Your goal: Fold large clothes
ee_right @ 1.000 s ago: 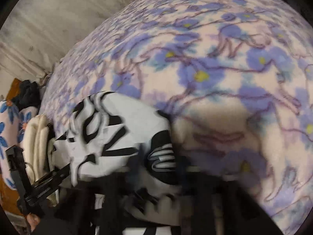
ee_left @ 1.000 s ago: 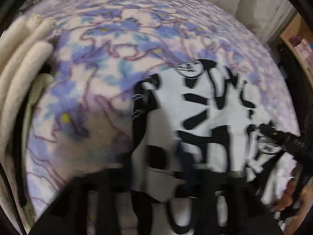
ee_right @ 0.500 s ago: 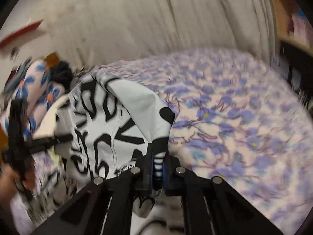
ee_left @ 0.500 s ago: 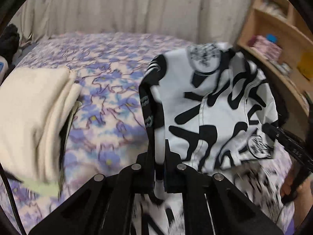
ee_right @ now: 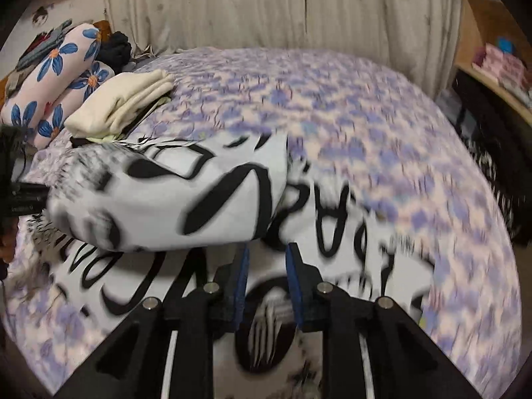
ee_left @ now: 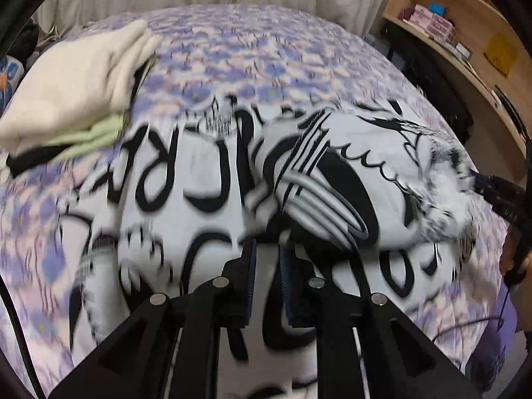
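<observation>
Evidently both jaws are opening, nothing between them: left gripper (ee_left: 267, 259), right gripper (ee_right: 266, 262). Shirt (ee_left: 199, 206) folded; advise pressing its 12 o'clock edge flat.

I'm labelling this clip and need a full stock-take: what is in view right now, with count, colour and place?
garment: one, white with black print, spread on the bed, top part folded over itself
bedspread: one, purple and pink floral, covers the bed
folded clothes: one stack, cream over pale green over black, far left of the bed
pillows: two, pink with blue flowers, left of the stack
dark clothes: one heap, black, behind the pillows
curtain: one, beige, behind the bed
shelf: one, light wood, right of the bed, small boxes on it
left gripper: black, blue pads, jaws opening, no cloth pinched
right gripper: black, blue pads, jaws opening, no cloth pinched
</observation>
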`<state>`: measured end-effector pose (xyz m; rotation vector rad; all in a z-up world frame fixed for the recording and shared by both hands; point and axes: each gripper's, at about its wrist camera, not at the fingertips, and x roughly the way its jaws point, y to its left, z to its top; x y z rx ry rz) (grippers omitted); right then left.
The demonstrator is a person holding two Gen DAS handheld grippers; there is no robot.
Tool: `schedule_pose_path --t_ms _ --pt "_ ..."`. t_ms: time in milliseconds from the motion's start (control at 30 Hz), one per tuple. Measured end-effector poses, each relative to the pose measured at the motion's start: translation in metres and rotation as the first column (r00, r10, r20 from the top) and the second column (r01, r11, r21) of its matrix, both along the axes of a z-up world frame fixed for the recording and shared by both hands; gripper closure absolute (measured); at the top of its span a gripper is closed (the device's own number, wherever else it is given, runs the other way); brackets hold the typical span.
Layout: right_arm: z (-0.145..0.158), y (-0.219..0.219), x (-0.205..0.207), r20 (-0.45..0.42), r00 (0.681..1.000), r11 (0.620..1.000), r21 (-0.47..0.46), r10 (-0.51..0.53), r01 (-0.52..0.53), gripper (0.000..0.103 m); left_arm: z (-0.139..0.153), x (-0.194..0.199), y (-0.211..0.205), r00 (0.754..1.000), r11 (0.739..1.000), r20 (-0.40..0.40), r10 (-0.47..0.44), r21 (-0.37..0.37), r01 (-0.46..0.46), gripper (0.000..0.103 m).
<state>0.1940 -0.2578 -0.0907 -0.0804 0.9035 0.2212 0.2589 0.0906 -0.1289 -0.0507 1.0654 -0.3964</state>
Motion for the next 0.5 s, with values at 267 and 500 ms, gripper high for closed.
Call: schedule_pose_path --t_ms 267,500 --pt "0.012 0.003 -0.042 -0.103 0.995 0.975 0.22 -0.011 0.033 0.068 0.026 -0.045 -0.001 1.0 0.996 -0.011 0.006 -0.087 -0.007 0.046" --pt "0.038 0.021 -0.075 -0.164 0.985 0.939 0.345 0.059 0.001 0.064 0.039 -0.071 -0.011 0.999 0.988 -0.034 -0.028 -0.156 0.022 0.043"
